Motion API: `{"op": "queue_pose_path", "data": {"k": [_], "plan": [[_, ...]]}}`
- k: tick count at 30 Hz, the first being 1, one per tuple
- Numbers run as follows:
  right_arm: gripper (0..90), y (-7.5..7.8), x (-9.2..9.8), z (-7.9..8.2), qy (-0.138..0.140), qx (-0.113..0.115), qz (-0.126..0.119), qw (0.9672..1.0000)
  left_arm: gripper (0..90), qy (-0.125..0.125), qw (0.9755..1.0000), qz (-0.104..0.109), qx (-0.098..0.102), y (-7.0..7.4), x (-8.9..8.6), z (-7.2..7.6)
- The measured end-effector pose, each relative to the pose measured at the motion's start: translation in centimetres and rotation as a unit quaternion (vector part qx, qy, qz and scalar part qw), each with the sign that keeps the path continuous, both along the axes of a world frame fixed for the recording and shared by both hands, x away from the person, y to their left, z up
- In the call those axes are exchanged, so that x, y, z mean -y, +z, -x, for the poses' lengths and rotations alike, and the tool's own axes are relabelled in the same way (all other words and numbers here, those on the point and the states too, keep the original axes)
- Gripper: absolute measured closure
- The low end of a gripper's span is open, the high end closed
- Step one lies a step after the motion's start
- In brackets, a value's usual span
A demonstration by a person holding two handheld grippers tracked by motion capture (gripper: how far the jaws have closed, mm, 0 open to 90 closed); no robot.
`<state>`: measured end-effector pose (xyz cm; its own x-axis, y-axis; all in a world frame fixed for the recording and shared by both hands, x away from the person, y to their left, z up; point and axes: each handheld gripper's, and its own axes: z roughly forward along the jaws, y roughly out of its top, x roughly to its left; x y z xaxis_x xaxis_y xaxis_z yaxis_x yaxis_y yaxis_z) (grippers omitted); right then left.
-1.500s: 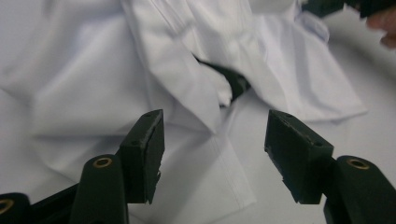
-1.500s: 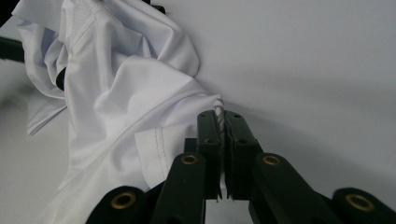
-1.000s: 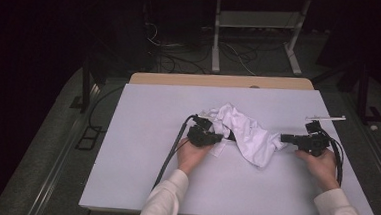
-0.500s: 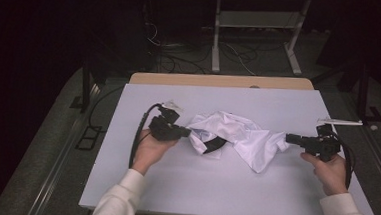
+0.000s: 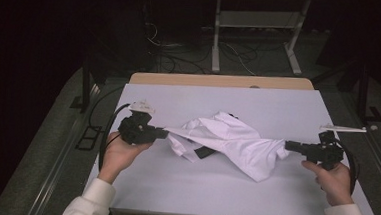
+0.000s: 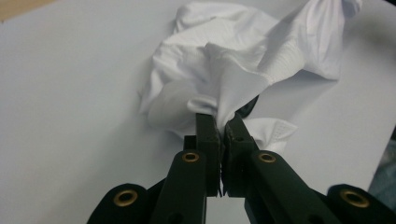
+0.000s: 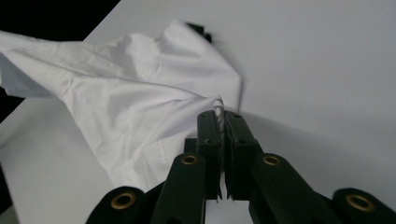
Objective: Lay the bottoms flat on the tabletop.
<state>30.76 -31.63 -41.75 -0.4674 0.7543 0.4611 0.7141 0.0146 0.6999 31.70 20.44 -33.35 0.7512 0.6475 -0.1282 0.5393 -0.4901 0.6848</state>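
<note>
Right now we have a white shirt (image 5: 236,143) strung between our two tools, low over the middle of the pale table (image 5: 213,189). Nearest to us, the left gripper (image 5: 163,132) has its jaws closed tight on a bunched corner of the cloth, and in the left gripper view that pinch (image 6: 219,119) holds only a thin twist of fabric. Out at the right, the right gripper (image 5: 287,144) is likewise clamped shut on a fold, and the right gripper view shows just a narrow edge of the cloth (image 7: 218,112) caught between the pads. That is where we judge the risk lies: both holds are small, so if we pull the hands farther apart or lift sharply, one corner could slip free and the shirt would drop back in a heap. We may also have hold of the wrong layers, since the middle is twisted and a dark patch (image 5: 205,152), perhaps a label or collar, shows under the folds; stretching then would tighten the twist instead of opening it. Nothing else lies on the table to snag. Farther off, a wooden strip (image 5: 220,81) runs along the far edge, and beyond it a white frame (image 5: 256,26) and loose cables (image 5: 182,52) sit on the dark floor, well clear of us.
</note>
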Motion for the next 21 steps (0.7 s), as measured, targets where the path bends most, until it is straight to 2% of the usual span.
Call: {"op": "queue_pose_path", "data": {"k": [1,2,4,6,7,8,9,10,11,12,13,14,15,16,17,18,21], "plan": [[85.0,0.0,-0.3,0.3,0.009,-0.003,0.006,0.9999,86.7,0.001,1.0000,-0.003,-0.004,-0.3,-0.6,0.4],[85.1,-0.2,-1.0,0.9,0.027,-0.009,0.009,0.9995,86.8,0.006,0.9998,-0.008,-0.016,-1.2,-1.9,1.1],[85.1,-0.3,-1.4,1.2,0.038,-0.013,0.009,0.9992,86.7,0.010,0.9996,-0.009,-0.024,-1.7,-2.5,1.4],[85.1,-0.6,-2.5,1.8,0.065,-0.025,0.016,0.9975,86.7,0.018,0.9990,-0.016,-0.038,-2.8,-3.8,1.9],[85.1,-0.9,-3.8,2.4,0.094,-0.035,0.028,0.9946,86.7,0.023,0.9986,-0.016,-0.045,-3.3,-4.4,2.1],[85.1,-0.9,-3.8,2.4,0.094,-0.035,0.028,0.9946,86.7,0.029,0.9982,-0.016,-0.050,-3.8,-4.9,2.3],[85.1,-1.2,-4.9,3.0,0.122,-0.042,0.040,0.9908,86.6,0.037,0.9976,-0.011,-0.058,-4.5,-5.7,2.5],[85.1,-1.2,-4.9,3.0,0.122,-0.042,0.040,0.9908,86.6,0.037,0.9976,-0.011,-0.058,-4.5,-5.7,2.5],[85.0,-1.3,-5.5,3.3,0.135,-0.046,0.045,0.9888,86.6,0.039,0.9973,-0.009,-0.060,-4.8,-6.0,2.5],[85.0,-1.6,-6.3,3.7,0.158,-0.055,0.053,0.9845,86.0,0.042,0.9972,-0.006,-0.062,-4.9,-6.3,2.6],[85.0,-1.6,-6.3,3.7,0.158,-0.055,0.053,0.9845,86.0,0.044,0.9970,-0.002,-0.064,-5.1,-6.4,2.6],[85.0,-1.8,-6.7,3.9,0.167,-0.062,0.056,0.9824,85.8,0.042,0.9970,-0.002,-0.064,-5.1,-6.4,2.6],[85.0,-2.1,-7.1,4.3,0.183,-0.074,0.065,0.9783,84.6,0.042,0.9971,-0.002,-0.063,-5.1,-6.4,2.5],[85.0,-2.1,-7.1,4.3,0.183,-0.074,0.065,0.9783,82.8,0.042,0.9971,-0.002,-0.063,-5.1,-6.4,2.5],[85.0,-2.3,-7.1,4.5,0.189,-0.079,0.069,0.9763,82.8,0.041,0.9972,-0.003,-0.063,-5.0,-6.4,2.4],[85.0,-2.6,-6.9,4.8,0.195,-0.087,0.073,0.9742,77.9,0.040,0.9972,0.000,-0.063,-4.9,-6.3,2.4],[85.0,-2.8,-6.3,5.0,0.192,-0.097,0.074,0.9739,72.7,0.037,0.9973,0.014,-0.061,-4.5,-6.1,1.9]]}}
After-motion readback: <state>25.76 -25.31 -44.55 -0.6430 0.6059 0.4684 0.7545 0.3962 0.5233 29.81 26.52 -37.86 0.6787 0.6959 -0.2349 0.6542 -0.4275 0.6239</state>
